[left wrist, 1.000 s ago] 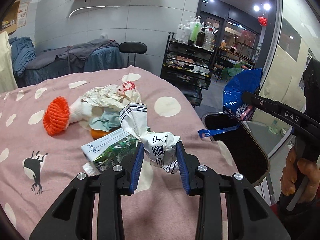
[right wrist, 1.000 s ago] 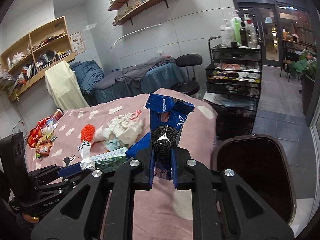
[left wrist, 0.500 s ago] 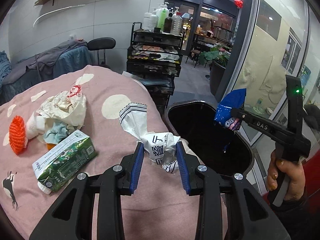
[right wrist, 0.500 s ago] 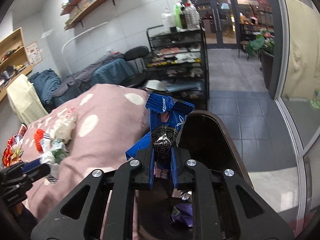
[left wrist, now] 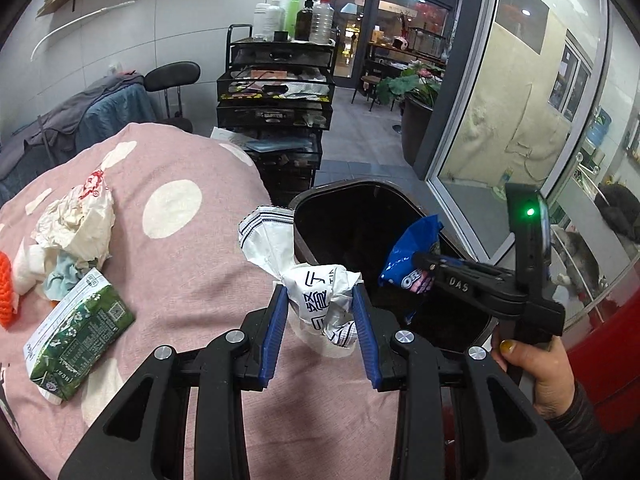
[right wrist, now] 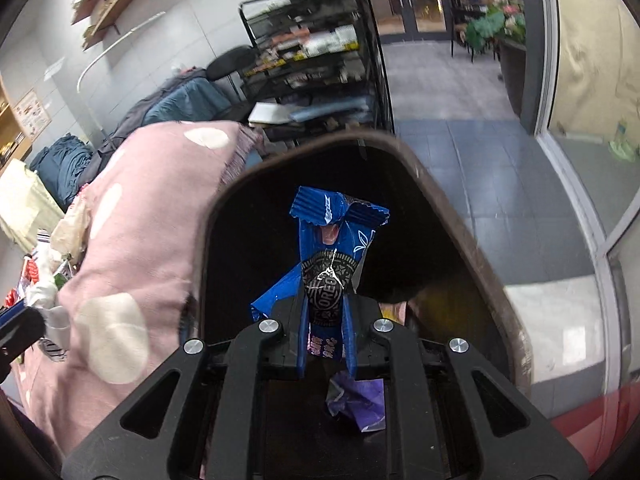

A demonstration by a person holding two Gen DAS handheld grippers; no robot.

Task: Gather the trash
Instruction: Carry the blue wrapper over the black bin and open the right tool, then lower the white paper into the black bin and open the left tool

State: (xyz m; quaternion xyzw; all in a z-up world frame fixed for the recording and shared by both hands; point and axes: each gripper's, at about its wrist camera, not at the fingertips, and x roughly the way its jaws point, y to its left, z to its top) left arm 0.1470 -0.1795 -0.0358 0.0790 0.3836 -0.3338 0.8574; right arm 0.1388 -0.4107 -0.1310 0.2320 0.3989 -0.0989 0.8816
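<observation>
We clamp right gripper (right wrist: 325, 320) on upright Oreo wrapper (right wrist: 334, 248), frame centre, over bin (right wrist: 460, 216); left gripper (left wrist: 320, 320) pinches white wrapper (left wrist: 316, 284), tail toward upper left

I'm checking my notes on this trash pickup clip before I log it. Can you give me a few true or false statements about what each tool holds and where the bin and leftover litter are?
1. The right tool is shut on a blue Oreo wrapper. True.
2. That wrapper lies on the pink spotted cloth. False: it is held over the open mouth of the dark trash bin.
3. The left tool is empty. False: it grips a crumpled white wrapper.
4. A green carton lies on the cloth. True.
5. The bin holds nothing. False: a purple wrapper lies inside.
</observation>
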